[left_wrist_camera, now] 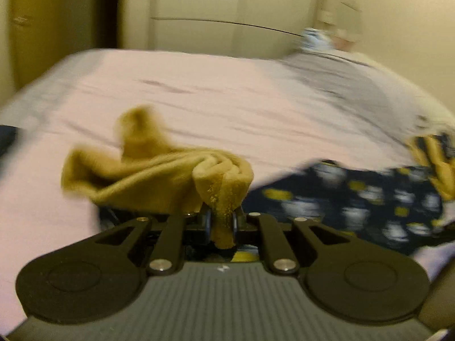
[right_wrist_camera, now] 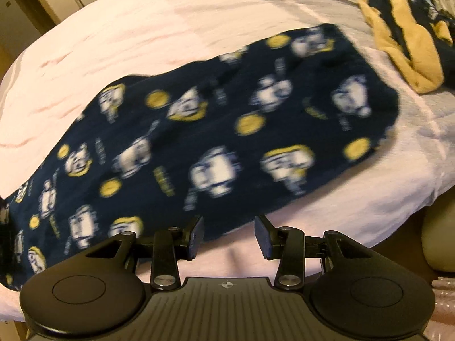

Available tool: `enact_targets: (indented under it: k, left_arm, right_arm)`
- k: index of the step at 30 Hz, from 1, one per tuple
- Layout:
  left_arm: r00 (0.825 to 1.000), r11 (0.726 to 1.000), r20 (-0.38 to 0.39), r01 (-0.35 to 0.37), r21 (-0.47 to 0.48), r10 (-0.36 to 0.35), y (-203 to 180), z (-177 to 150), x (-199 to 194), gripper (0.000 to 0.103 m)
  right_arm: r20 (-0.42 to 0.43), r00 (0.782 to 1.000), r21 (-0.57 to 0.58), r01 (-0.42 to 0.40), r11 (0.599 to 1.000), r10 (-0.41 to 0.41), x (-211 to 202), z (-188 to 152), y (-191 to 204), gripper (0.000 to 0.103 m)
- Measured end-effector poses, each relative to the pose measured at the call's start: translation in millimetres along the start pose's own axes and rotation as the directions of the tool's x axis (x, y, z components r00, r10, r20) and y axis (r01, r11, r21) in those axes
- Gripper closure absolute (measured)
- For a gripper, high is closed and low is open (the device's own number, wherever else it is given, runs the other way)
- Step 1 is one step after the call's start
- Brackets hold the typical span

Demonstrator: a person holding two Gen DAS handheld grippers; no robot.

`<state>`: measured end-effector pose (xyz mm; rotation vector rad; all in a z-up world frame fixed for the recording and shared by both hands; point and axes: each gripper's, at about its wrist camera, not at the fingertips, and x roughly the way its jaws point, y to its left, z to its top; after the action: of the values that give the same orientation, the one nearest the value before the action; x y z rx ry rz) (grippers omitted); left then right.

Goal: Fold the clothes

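Note:
My left gripper (left_wrist_camera: 221,221) is shut on a bunched fold of tan fleece cloth (left_wrist_camera: 159,170), which trails up and left above the bed. I cannot tell whether this cloth is joined to the navy printed garment (left_wrist_camera: 355,201) lying right of it. In the right wrist view the same navy garment (right_wrist_camera: 227,130), with white and yellow figures, lies spread flat across the pink sheet (right_wrist_camera: 113,28). My right gripper (right_wrist_camera: 229,236) hangs open over the garment's near edge, with nothing between its fingers.
Another tan and navy garment (right_wrist_camera: 398,42) lies crumpled at the far right of the bed, also visible in the left wrist view (left_wrist_camera: 435,164). A grey blanket (left_wrist_camera: 341,74) covers the bed's far right corner. Cream wardrobe doors (left_wrist_camera: 213,14) stand behind. The bed edge (right_wrist_camera: 412,199) drops off at right.

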<state>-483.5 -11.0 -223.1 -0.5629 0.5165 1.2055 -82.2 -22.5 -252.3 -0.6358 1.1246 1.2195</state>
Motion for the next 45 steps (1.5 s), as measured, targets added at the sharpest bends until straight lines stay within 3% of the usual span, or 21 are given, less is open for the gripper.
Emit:
enact_targets:
  k: [3,5,8,10,13,16,19,21,22,24,26,29,33,34,35,36,38,41,44,45]
  left_arm:
    - [0.978,0.998,-0.197,0.06,-0.012,-0.061,-48,-29,42,0.089]
    - [0.959,0.999,-0.279,0.043,-0.028,-0.049,-57,-38,51,0.087]
    - [0.956,0.996,-0.287,0.046,-0.075,-0.065,-48,-26,31,0.082]
    - [0.951,0.989,-0.284,0.094,-0.116,-0.124,-38,-8,13,0.081]
    - [0.948,0.99,-0.286,0.122,-0.069,-0.137,-25,9,-3,0.082]
    - [0.954,0.994,-0.281,0.084,-0.074,-0.101,9,17,-7,0.084]
    - [0.95,0.98,-0.301,0.02,-0.197,-0.079,61,19,-4,0.084]
    - [0.95,0.957,-0.297,0.005,-0.289,-0.095,98,23,-5,0.084]
    - [0.95,0.949,-0.298,-0.001,-0.315,-0.098,111,25,-4,0.084]
    - [0.946,0.934,-0.305,-0.008,-0.357,-0.108,137,31,0,0.084]
    - [0.943,0.927,-0.312,-0.007,-0.376,-0.119,156,34,2,0.084]
    - [0.937,0.922,-0.32,0.007,-0.387,-0.141,175,37,9,0.084]
    - [0.928,0.923,-0.333,0.029,-0.383,-0.168,190,38,20,0.084]
    - [0.926,0.923,-0.337,0.034,-0.383,-0.173,192,38,23,0.084]
    - [0.923,0.922,-0.342,0.036,-0.386,-0.179,194,40,26,0.084]
    - [0.92,0.921,-0.347,0.038,-0.388,-0.185,196,41,29,0.084]
    - [0.912,0.916,-0.354,0.054,-0.397,-0.207,197,45,35,0.084]
    - [0.888,0.904,-0.355,0.135,-0.405,-0.291,189,55,44,0.084]
    - [0.865,0.897,-0.348,0.22,-0.383,-0.36,167,66,52,0.084]
    - [0.859,0.896,-0.35,0.238,-0.375,-0.374,158,67,58,0.084]
  right_arm:
    - [0.0,1.0,0.008,-0.007,1.0,0.007,-4,7,-24,0.06]
    - [0.003,1.0,0.013,-0.016,1.0,0.016,-7,11,-36,0.06]
    - [0.011,0.999,0.036,-0.044,0.998,0.043,-11,15,-48,0.06]
    - [0.005,0.997,0.062,-0.077,0.995,0.077,-9,15,-49,0.06]
    - [0.014,0.982,0.112,-0.191,0.975,0.191,-4,13,-36,0.06]
    - [0.016,0.942,0.192,-0.332,0.923,0.336,6,10,-15,0.06]
    - [0.0,0.888,0.254,-0.444,0.859,0.459,20,4,11,0.059]
    - [-0.017,0.847,0.275,-0.508,0.817,0.532,29,-1,31,0.045]
    - [-0.022,0.828,0.286,-0.532,0.797,0.561,33,-4,43,0.028]
    - [-0.016,0.784,0.305,-0.588,0.75,0.621,43,-11,66,0.024]
    - [-0.02,0.758,0.332,-0.611,0.719,0.652,57,-19,88,0.024]
    - [-0.058,0.771,0.315,-0.589,0.744,0.635,73,-28,116,0.024]
    - [-0.072,0.805,0.295,-0.547,0.784,0.589,84,-39,136,0.024]
    - [-0.061,0.82,0.296,-0.53,0.795,0.569,86,-41,137,0.032]
    - [-0.05,0.834,0.297,-0.513,0.805,0.55,88,-43,138,0.075]
    - [-0.027,0.84,0.306,-0.509,0.804,0.542,89,-44,137,0.089]
    - [0.044,0.851,0.281,-0.513,0.811,0.523,79,-41,135,0.089]
    - [0.191,0.841,0.133,-0.534,0.835,0.507,38,-26,129,0.09]
    - [0.35,0.8,0.077,-0.543,0.836,0.487,-8,-8,94,0.09]
    - [0.383,0.803,0.069,-0.518,0.853,0.457,-19,-3,78,0.09]
